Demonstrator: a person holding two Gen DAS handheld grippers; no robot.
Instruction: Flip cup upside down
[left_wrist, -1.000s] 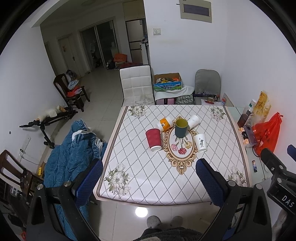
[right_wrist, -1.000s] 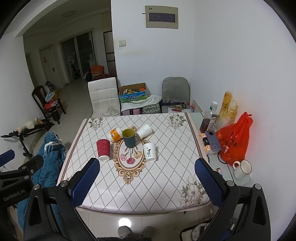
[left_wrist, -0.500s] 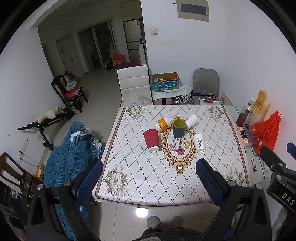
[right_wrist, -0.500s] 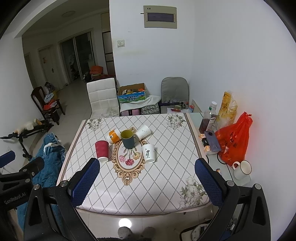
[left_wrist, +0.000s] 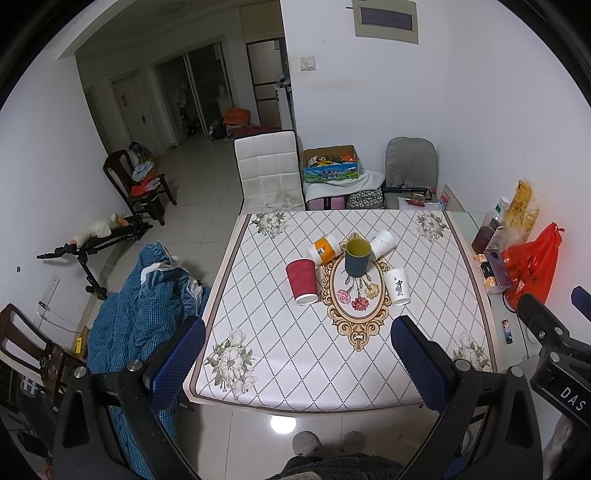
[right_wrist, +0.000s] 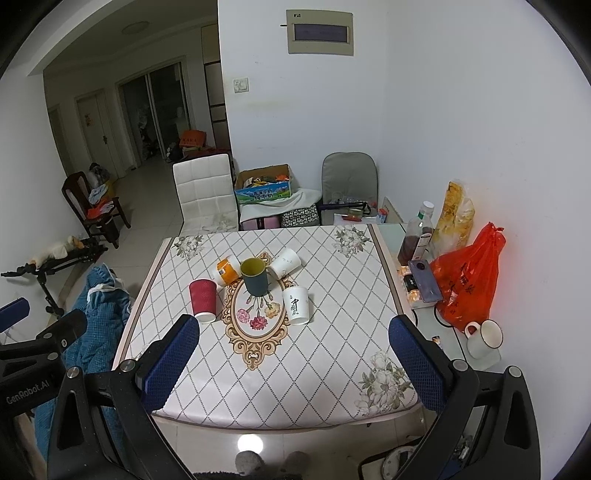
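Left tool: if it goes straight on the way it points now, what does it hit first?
Probably the tablecloth, near the oval flower pattern in front of the cups. The left tool is open and holds nothing. The dark cup lies further along; depth is unclear.

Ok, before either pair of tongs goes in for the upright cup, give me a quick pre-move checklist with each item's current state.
1. Dark cup upright, mouth up, so it needs flipping: ok.
2. Left tongs open and empty: ok.
3. Right tongs open and empty: ok.
4. Room around the dark cup: not ok; the orange cup and a white cup lie on their sides close behind it.
5. Red cup and printed white cup already mouth down: ok.
6. Dark cup empty: cannot tell.
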